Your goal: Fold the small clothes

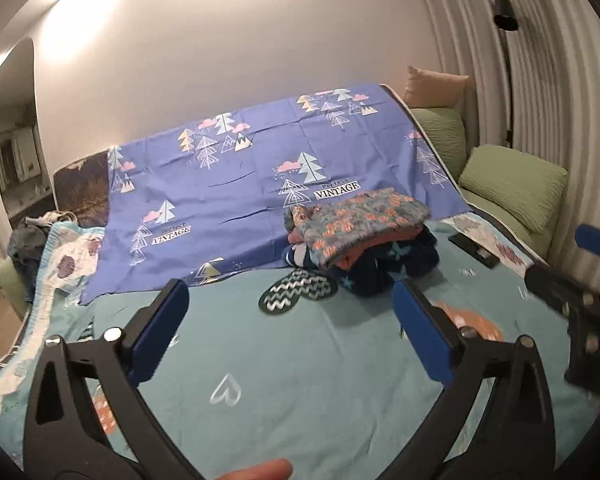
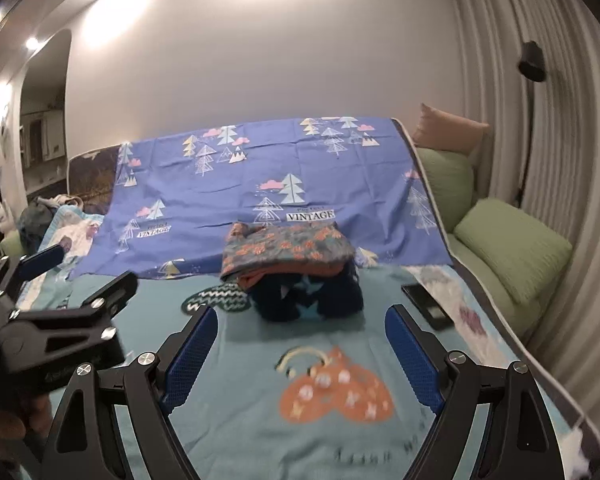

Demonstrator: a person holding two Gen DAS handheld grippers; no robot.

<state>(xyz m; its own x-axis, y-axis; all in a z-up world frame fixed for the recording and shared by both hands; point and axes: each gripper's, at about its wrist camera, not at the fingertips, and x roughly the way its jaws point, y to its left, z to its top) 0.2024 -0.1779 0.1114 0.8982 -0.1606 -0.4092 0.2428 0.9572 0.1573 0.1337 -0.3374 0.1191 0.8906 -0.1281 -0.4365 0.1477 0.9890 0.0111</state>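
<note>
On the teal bed [image 2: 260,432], a stack of folded clothes [image 2: 296,268] is seen ahead beside a zigzag sock pair [image 1: 296,290] apparently left unfolded, while the left gripper [image 1: 292,332] and right gripper [image 2: 300,360] are held spread wide, empty.

A stack of folded clothes [image 1: 364,236] sits on the teal bedspread at about twelve o'clock in both wrist views. On top lies a grey-blue piece with orange flowers [image 2: 288,250], folded flat; under it an orange layer [image 2: 296,270]; at the bottom a dark navy garment with light blue stars [image 2: 308,300]. A dark zigzag-patterned piece [image 1: 296,290] lies flat at the stack's eight o'clock, touching it.
</note>
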